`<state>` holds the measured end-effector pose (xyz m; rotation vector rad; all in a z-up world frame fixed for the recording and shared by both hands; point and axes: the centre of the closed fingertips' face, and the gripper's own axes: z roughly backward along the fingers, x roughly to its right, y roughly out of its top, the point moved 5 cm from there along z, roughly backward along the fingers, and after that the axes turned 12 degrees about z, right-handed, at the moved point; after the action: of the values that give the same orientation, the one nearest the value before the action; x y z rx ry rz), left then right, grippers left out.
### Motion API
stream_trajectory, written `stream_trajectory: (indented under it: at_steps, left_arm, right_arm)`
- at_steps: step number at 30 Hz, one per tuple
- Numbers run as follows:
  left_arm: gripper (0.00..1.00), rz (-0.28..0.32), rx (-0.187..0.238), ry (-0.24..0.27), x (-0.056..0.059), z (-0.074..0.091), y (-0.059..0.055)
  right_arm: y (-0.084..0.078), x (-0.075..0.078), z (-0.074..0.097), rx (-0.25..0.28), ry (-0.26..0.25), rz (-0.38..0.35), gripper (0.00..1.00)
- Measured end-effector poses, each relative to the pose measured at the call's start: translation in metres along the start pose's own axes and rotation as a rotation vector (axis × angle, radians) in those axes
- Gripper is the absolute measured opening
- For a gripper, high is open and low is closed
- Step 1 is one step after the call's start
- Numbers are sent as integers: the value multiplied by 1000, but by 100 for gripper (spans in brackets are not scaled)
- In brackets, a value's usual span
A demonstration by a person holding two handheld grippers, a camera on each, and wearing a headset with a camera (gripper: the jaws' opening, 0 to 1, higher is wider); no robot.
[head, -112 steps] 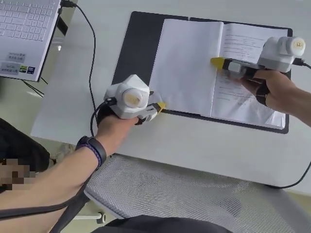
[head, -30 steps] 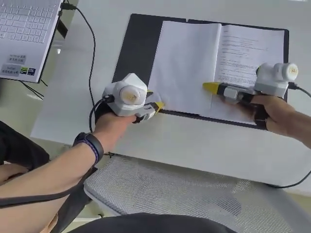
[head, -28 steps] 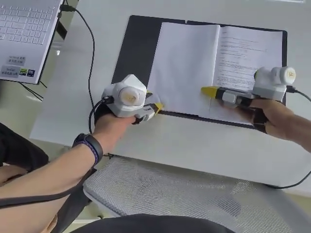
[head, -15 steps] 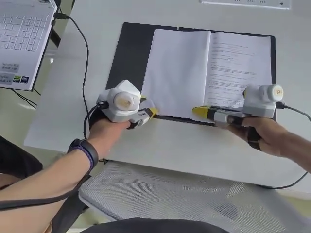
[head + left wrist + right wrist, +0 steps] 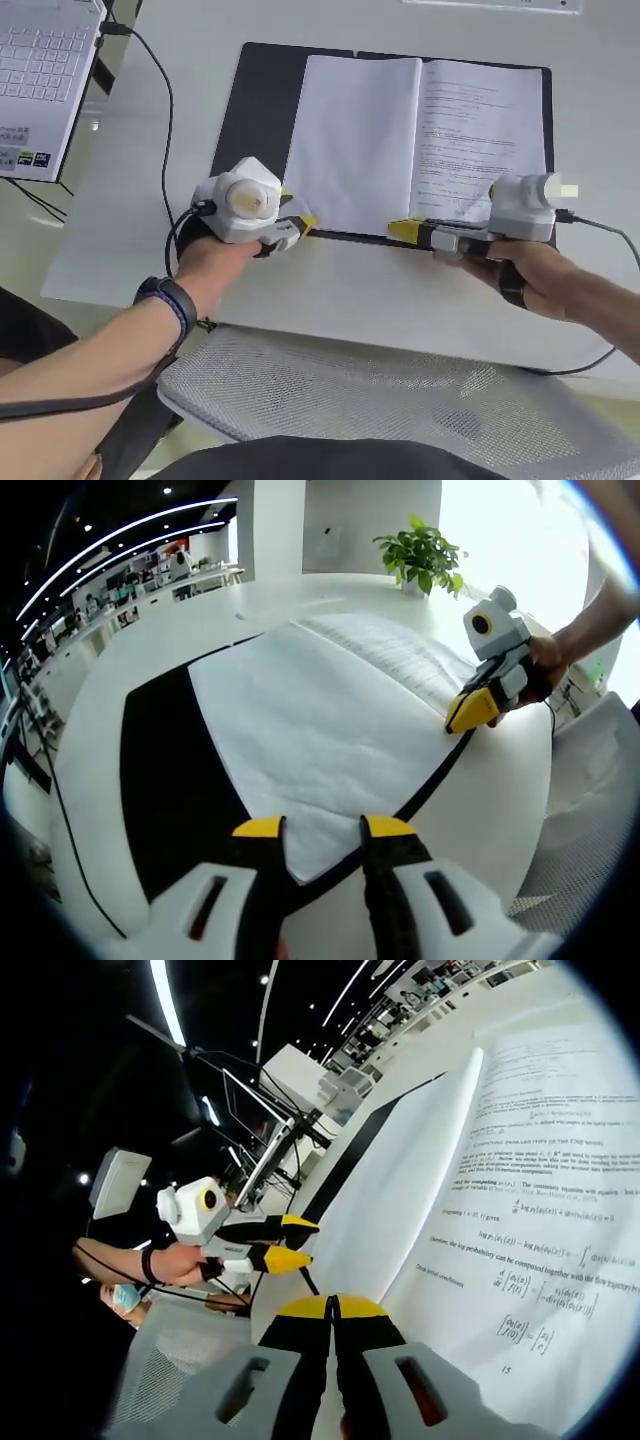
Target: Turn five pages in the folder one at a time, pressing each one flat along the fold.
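A laptop [image 5: 35, 70] sits well left of the folder [image 5: 250, 110], which lies open on the white table [image 5: 400, 300]. The left gripper [image 5: 303, 222] is at the folder's near edge, its jaws parted around the near corner of the blank page [image 5: 350, 140]. Whether they touch the paper is hard to tell. Right of the fold lies the printed page [image 5: 480, 130]. The right gripper [image 5: 400, 230] points at the folder's near edge by the fold, jaws pressed together with nothing between them.
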<state>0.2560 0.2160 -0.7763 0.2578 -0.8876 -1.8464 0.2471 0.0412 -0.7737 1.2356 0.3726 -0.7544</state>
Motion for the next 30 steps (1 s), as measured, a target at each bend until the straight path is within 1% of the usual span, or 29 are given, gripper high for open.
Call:
stream_trajectory:
  at_steps: [9,12,14,16,19,22,26,30]
  left_arm:
    - [30,1,-19,1,4,1,1]
    - [30,12,-15,7,4,1,1]
    - [30,17,-13,7,4,2,1]
    - [31,18,-15,6,6,2,1]
    - [31,15,-17,10,7,3,2]
    - [31,13,-18,7,7,3,2]
    - [33,15,-26,3,8,2,2]
    - [35,30,-30,1,8,1,2]
  right_arm:
    - [0,-3,1,-27,-43,9,0]
    - [-1,-3,2,-32,-59,7,0]
    - [-2,-3,3,-33,-69,-3,0]
    - [-2,-3,4,-41,-87,-37,0]
    - [-1,-6,4,-47,-106,-31,0]
    - [-2,-6,5,-52,-115,-33,0]
    - [-1,-7,6,-61,-128,-28,0]
    - [-1,-10,8,-75,-122,-27,1]
